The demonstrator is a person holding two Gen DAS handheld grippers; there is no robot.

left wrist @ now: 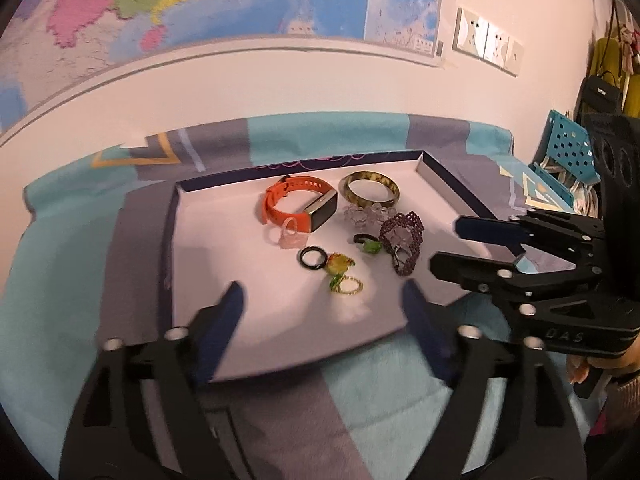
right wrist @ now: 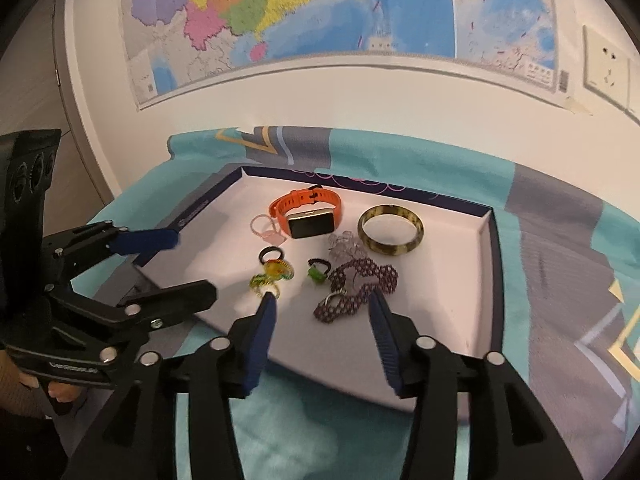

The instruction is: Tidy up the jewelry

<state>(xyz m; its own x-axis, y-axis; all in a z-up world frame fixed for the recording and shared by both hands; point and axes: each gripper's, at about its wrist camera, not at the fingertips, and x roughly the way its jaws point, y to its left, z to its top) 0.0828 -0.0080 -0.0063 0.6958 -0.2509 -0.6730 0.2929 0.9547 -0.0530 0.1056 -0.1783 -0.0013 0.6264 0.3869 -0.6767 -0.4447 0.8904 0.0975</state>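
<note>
A white tray (left wrist: 240, 320) with a dark blue rim (right wrist: 490, 264) holds the jewelry. In it lie an orange smartwatch (left wrist: 298, 208), a mottled yellow bangle (left wrist: 370, 194), a clear bead cluster (left wrist: 366, 214), a purple beaded bracelet (right wrist: 360, 284), a black ring (left wrist: 311, 258), a green-stoned ring (right wrist: 318, 272), yellow-green rings (left wrist: 342, 276) and a pink ring (right wrist: 266, 230). My left gripper (left wrist: 322, 292) hangs open over the tray's near part, with nothing between its fingers. My right gripper (right wrist: 321, 300) is open too. The bracelet's near end lies on the tray between its fingertips, untouched.
The tray rests on a teal and grey cloth (left wrist: 60, 280) against a white wall with a large map (right wrist: 320, 8). Wall sockets (left wrist: 486, 40) are at the right. A blue perforated basket (left wrist: 568, 148) and a black handbag (left wrist: 602, 92) stand beyond the cloth's right end.
</note>
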